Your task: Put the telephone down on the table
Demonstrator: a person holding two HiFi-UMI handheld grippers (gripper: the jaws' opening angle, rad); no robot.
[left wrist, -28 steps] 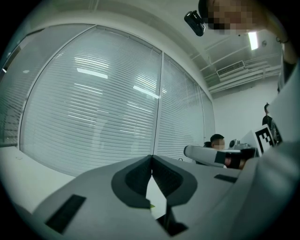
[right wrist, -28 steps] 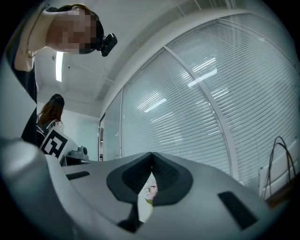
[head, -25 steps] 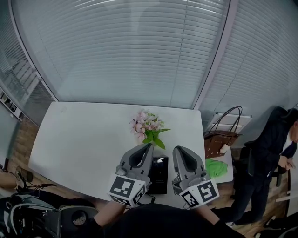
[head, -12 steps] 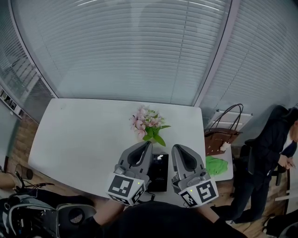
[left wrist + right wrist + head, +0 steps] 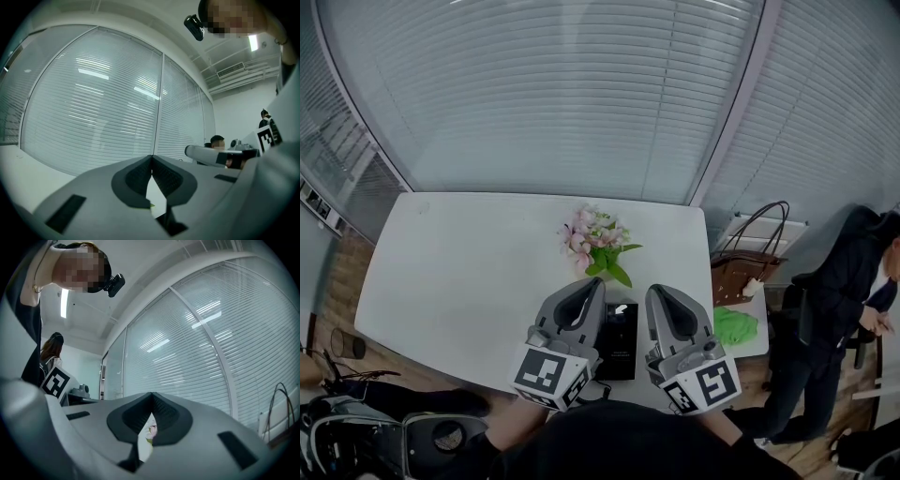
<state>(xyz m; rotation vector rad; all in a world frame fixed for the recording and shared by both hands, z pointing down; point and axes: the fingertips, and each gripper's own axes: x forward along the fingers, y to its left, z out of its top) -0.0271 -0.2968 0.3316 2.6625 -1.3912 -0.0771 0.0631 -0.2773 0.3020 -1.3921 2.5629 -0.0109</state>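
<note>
Black telephone (image 5: 619, 339) on white table (image 5: 469, 272); left tongs (image 5: 598, 285) and right tongs (image 5: 654, 292) both clenched

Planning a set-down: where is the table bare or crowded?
Bare: left half of the table, from the flowers to its left edge. Crowded: the near edge, where the telephone lies between the left gripper and right gripper.

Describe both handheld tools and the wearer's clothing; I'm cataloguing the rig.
The left tool and right tool are grey, rounded shells tapering to a tip, with dark ribbed pads inside. Each carries a white cube with black square markers. The person wears a dark top.
</note>
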